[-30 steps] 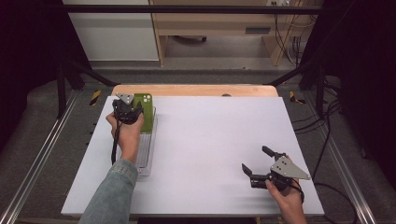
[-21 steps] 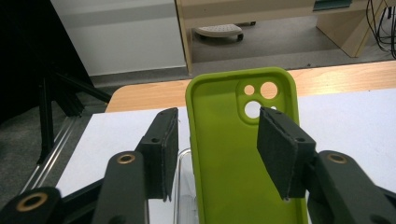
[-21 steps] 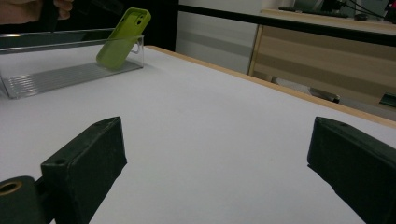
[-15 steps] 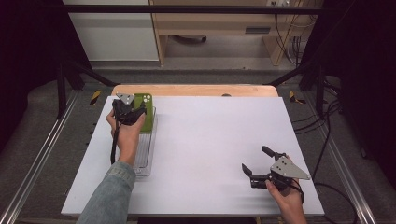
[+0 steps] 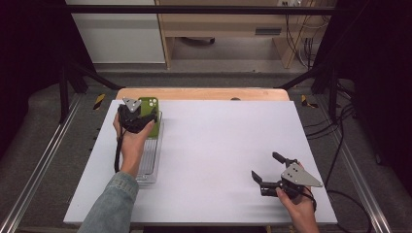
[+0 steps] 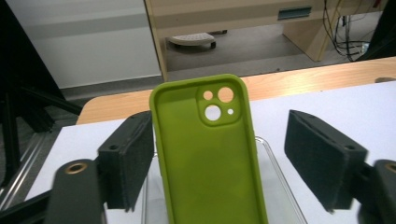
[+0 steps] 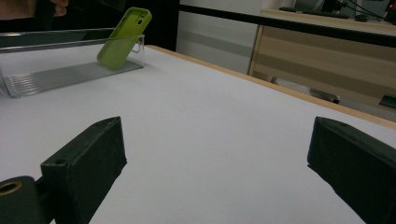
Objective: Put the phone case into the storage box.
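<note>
The white table [image 5: 218, 160] takes most of the high view, and at its left side lies a clear plastic tray [image 5: 148, 165], long and narrow. In the far end of this tray, in the upper left of the frame, the green phone case [image 6: 208, 158] stands tilted, its top leaning on the tray's end wall, I think so that it keeps half upright by itself. My left gripper [image 5: 137, 118] is over it; in the left gripper view the jaws have just been opening and now stand on both sides of the case, the right pad clearly apart from it and the left pad just beside its edge, so I judge that I am releasing it there. My right gripper [image 5: 267, 167] waits at the lower right of the table, jaws wide open and holding nothing, well apart from the tray so it does not disturb the placing.
</note>
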Available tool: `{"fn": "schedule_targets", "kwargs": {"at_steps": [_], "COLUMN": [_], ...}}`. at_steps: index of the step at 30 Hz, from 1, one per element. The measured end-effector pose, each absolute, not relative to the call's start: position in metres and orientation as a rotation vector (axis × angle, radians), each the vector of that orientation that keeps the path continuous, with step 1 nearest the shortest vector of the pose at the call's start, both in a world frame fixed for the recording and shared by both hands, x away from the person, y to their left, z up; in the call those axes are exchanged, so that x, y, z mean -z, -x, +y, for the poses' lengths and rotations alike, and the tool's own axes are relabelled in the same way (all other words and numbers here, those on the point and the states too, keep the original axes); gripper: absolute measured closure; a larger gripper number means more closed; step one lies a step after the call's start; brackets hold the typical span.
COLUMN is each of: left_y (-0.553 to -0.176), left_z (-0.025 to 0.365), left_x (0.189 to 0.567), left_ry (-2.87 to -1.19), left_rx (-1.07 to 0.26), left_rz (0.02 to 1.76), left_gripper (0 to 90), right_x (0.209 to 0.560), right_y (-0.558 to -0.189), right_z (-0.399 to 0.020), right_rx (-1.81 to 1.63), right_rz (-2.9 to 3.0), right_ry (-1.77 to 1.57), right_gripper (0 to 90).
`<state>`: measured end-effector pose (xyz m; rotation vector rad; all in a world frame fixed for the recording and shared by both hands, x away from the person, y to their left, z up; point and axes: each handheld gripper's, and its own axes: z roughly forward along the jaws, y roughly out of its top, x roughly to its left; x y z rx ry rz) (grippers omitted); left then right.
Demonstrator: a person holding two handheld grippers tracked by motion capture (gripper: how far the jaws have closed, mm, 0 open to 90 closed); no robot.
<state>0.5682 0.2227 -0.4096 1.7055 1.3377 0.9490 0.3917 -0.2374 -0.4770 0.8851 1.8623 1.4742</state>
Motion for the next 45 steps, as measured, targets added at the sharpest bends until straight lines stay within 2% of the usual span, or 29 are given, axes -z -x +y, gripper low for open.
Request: {"fn": "schedule_targets", "kwargs": {"at_steps": [9, 16, 45], "left_y": [-0.564, -0.560, -0.533], "left_z": [0.225, 0.221, 0.203], "left_x": [0.412, 0.413, 0.403], "left_ry": [-1.713, -1.731, -1.747], "left_rx": [-0.881, -0.884, -0.809], "left_rz": [1.286, 1.263, 1.153], "left_gripper": [8.2, 4.7, 3.1], "right_x": [0.477, 0.477, 0.478], "right_y": [-0.392, -0.392, -0.392], "right_z": [-0.237, -0.237, -0.239], "right_rx": [-1.472, -1.469, -1.464], "right_rz": [1.865, 1.867, 1.865], "right_ry": [-0.882, -0.883, -0.896], "right_gripper": [4.6, 4.4, 4.1]}}
